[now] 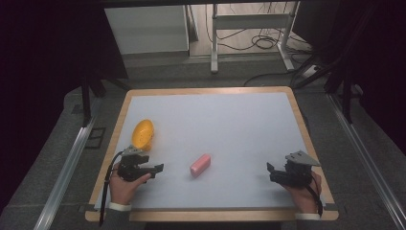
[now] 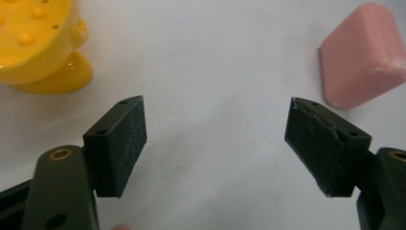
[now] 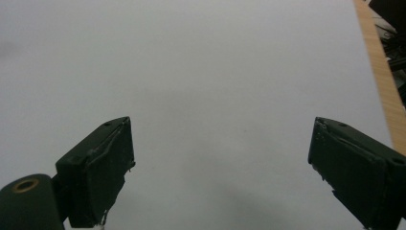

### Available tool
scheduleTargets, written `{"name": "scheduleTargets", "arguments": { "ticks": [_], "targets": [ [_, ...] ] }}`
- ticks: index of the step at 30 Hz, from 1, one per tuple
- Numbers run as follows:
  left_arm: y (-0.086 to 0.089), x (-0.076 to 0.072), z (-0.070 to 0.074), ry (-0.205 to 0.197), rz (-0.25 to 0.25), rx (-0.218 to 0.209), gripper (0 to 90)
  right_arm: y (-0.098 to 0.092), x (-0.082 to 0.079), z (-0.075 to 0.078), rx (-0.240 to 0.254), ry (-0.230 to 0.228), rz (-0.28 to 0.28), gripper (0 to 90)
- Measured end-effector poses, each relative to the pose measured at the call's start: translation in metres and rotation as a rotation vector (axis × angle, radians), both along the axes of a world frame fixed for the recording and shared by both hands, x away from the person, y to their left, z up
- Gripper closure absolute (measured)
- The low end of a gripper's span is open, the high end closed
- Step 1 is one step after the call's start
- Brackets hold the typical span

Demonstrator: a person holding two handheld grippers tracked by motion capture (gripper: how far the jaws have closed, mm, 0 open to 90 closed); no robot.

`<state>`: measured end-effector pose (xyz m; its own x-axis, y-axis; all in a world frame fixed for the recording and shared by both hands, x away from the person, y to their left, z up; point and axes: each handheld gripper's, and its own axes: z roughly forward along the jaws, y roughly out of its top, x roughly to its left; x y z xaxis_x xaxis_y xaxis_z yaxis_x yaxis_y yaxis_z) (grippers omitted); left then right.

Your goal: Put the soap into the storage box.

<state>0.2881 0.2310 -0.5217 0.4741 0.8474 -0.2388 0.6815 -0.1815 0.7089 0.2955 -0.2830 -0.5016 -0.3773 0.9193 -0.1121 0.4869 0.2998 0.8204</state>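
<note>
A white-topped table [image 1: 230, 129] with a wooden rim fills the room's centre, a person's two hands resting at its near edge, each holding a black two-jaw gripper. At about nine o'clock on the board sits a yellow dish [image 1: 142, 133], a small footed thing with a dimpled inside; what shows of it looks bare. Near six o'clock, just short of the middle, lies a pink bar of soap [image 1: 200, 164], flat on the surface and apart from everything. The left gripper [image 2: 215, 132] hovers with its jaws spread wide and nothing between them, the soap ahead at its two o'clock, the dish at its ten o'clock. The right gripper [image 3: 220, 153] waits at four o'clock on the board, jaws likewise spread over bare table. To take the soap cleanly, the left hand would likely need to swing right, straddle the bar across its narrow width and close squarely.
</note>
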Motion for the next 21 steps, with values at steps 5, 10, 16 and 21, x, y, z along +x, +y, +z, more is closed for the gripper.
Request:
{"name": "scheduleTargets", "arguments": {
  "ticks": [5,10,16,21],
  "targets": [
    [0.0022,0.0008,0.0,0.006,0.008,0.008,22.8,-0.0098,0.0006,-0.002,0.026,0.019,-0.021,8.8],
    [0.0004,0.0002,-0.0005,0.011,-0.005,0.018,22.8,-0.0088,0.0005,-0.0041,0.013,0.026,-0.031,8.8],
    [0.0017,-0.0006,0.0017,0.008,-0.007,0.031,22.8,-0.0075,0.0006,-0.0046,0.022,0.025,-0.035,9.1],
    [0.0067,-0.0037,0.006,-0.003,0.011,0.022,23.0,-0.0095,0.0004,-0.0037,0.043,0.027,-0.033,9.1]
  ]
}}
